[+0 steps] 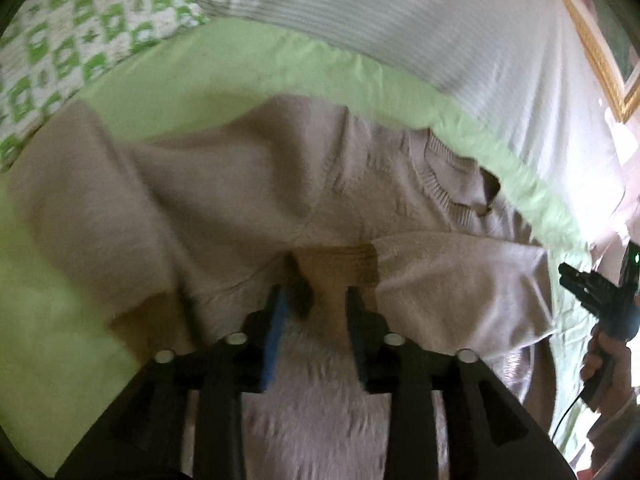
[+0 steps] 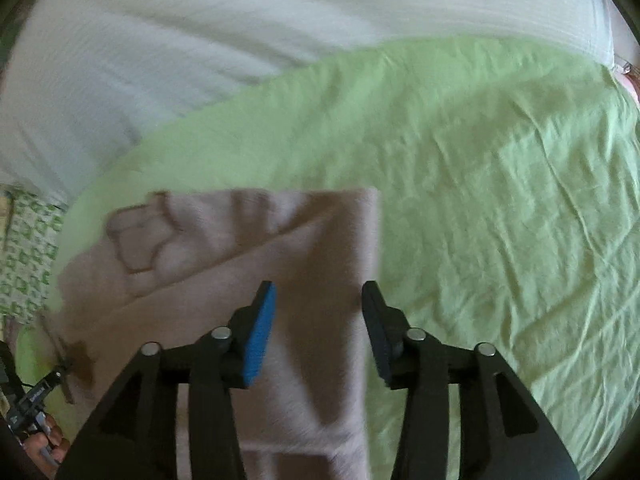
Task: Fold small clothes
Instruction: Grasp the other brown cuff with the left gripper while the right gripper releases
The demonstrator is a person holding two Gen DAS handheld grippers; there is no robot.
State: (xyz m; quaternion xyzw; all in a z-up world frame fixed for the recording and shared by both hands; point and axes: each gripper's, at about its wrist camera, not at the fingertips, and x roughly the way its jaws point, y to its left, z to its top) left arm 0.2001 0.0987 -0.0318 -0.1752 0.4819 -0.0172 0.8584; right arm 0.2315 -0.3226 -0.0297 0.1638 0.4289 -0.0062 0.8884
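A beige knit sweater lies on the light green sheet, its ribbed collar toward the right and a sleeve folded across the body. My left gripper hovers over the sleeve's darker cuff, jaws apart, pads not pressing on the fabric. In the right wrist view the sweater shows a straight folded right edge. My right gripper stands open just above that edge, nothing pinched. Each view catches the other gripper at its border: the right gripper and the left gripper, both held in a hand.
A white striped blanket lies beyond the sheet. A green-and-white patterned pillow sits at the far left. A gilt picture frame is at the upper right. Wrinkled green sheet stretches to the right of the sweater.
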